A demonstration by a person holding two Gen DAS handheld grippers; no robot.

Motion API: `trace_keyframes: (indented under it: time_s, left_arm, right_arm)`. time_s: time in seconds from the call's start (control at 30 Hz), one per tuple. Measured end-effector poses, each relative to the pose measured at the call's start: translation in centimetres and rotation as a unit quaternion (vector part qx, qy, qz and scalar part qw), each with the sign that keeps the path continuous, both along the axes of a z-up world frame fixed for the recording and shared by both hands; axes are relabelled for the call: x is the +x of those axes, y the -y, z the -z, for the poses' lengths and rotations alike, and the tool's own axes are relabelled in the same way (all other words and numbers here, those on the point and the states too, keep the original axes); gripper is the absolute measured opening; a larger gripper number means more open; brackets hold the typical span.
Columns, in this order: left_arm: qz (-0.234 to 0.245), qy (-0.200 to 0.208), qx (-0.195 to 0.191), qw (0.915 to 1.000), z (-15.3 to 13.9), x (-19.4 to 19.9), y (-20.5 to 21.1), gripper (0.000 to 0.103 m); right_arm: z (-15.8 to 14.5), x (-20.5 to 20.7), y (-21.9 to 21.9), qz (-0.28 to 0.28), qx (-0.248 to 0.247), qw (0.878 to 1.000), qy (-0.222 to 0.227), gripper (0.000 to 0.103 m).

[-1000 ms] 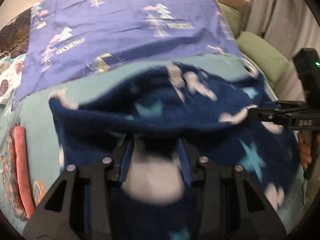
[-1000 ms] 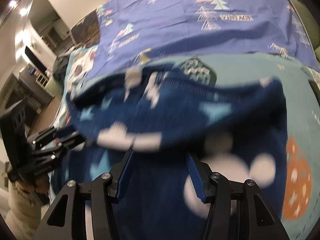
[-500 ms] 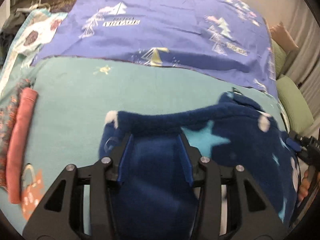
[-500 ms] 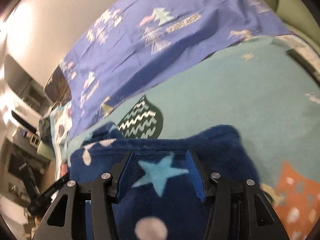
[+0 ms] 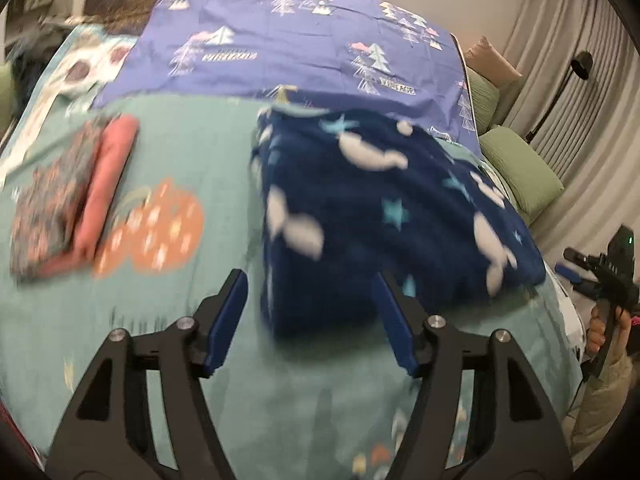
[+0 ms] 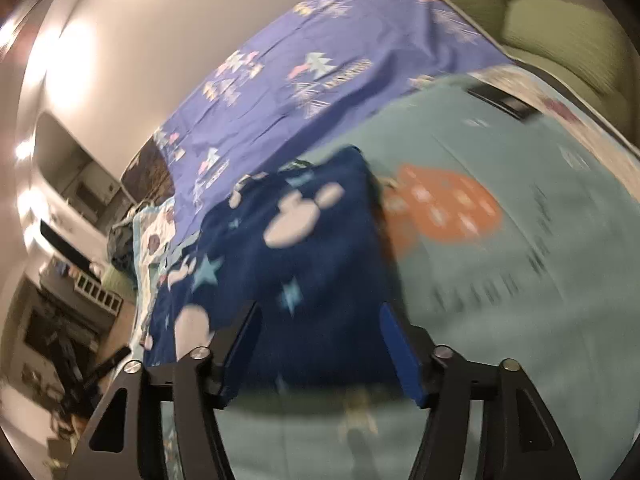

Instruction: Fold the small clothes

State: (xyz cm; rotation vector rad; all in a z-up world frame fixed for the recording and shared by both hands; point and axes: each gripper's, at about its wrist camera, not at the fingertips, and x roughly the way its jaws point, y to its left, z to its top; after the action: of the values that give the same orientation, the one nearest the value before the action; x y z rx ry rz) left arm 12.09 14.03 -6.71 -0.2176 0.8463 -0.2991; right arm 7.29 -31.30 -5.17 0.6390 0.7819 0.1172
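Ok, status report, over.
Both grippers, left and right, just opened, empty. Navy fleece garment lies folded on the bed. Nothing in the way.

Both views ride low on the claws, looking forward and down across the teal patterned bedspread [image 5: 192, 152] toward the far edge of the bed. The left wrist view sits near the folded navy fleece garment with stars [image 5: 380, 208]; the right wrist view is tilted, equally near. Both share that garment [image 6: 304, 264] and the purple tree-print sheet [image 5: 304, 48].

The navy fleece garment [image 5: 384, 208] with stars and white shapes lies folded flat on the teal bed cover [image 5: 224, 360], its near edge doubled.
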Motion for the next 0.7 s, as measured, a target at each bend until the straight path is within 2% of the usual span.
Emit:
trace_keyframes:
  time_s: [0.07, 0.17, 0.23, 0.3, 0.43, 0.5, 0.6, 0.67, 0.7]
  left_arm:
    - [-0.002, -0.028, -0.025, 0.9993, 1.6, -1.2, -0.6, 0.067]
    - [-0.008, -0.060, -0.072, 0.9956, 3.2, -1.9, -0.7, 0.067]
    - [0.002, -0.067, -0.108, 0.9919, 3.6, -1.6, -0.6, 0.067]
    - [-0.003, -0.074, -0.127, 0.9892, 3.9, -0.5, -0.3, 0.067]
    - [-0.031, -0.079, -0.126, 0.9884, 4.8, 1.6, 0.0, 0.067]
    - [-0.044, -0.094, -0.153, 0.9827, 5.7, 2.7, -0.2, 0.066]
    - [-0.076, -0.094, -0.200, 0.9723, 6.1, 4.0, -0.7, 0.067]
    - [-0.088, -0.094, -0.216, 0.9679, 6.3, 4.2, -1.1, 0.053]
    - [-0.089, -0.096, -0.216, 0.9676, 6.5, 4.4, -1.3, 0.031]
  right_arm:
    - [1.4, -2.1, 0.1, 0.007, 0.038, 0.999, -0.007, 0.069]
    - [3.5, -3.0, -0.3, 0.009, 0.101, 0.995, -0.022, 0.070]
    - [4.6, -2.6, -1.1, 0.010, 0.117, 0.992, -0.037, 0.070]
    - [5.0, -2.1, -1.4, 0.011, 0.123, 0.992, -0.037, 0.071]
    - [6.0, -0.3, -1.4, 0.033, 0.148, 0.988, -0.027, 0.077]
    - [6.6, 0.5, -1.2, 0.040, 0.171, 0.984, -0.026, 0.078]
    - [6.9, 1.8, -0.9, 0.067, 0.184, 0.981, -0.017, 0.078]
    - [6.8, 2.7, -0.9, 0.084, 0.169, 0.982, -0.016, 0.075]
    - [6.7, 3.1, -1.0, 0.087, 0.157, 0.984, -0.017, 0.053]
